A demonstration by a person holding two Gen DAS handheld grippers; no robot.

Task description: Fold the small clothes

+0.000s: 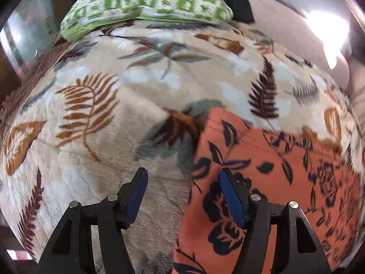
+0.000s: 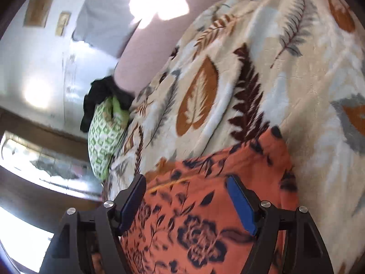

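Note:
An orange cloth with a dark flower print (image 1: 269, 157) lies flat on a leaf-patterned blanket (image 1: 109, 141), at the lower right of the left wrist view. My left gripper (image 1: 183, 173) hovers open over the cloth's left edge; its right finger (image 1: 230, 194) is above the orange fabric and its left finger above the bare blanket. In the right wrist view the same orange cloth (image 2: 205, 210) fills the lower middle. Over it my right gripper (image 2: 186, 180) is open, with nothing pinched between its blue pads.
A green and white checked pillow (image 1: 148, 0) (image 2: 105, 134) lies at the far end of the blanket (image 2: 296, 68), with a black garment (image 1: 241, 2) (image 2: 100, 96) beside it. A pale wall and a window show beyond the bed's edge.

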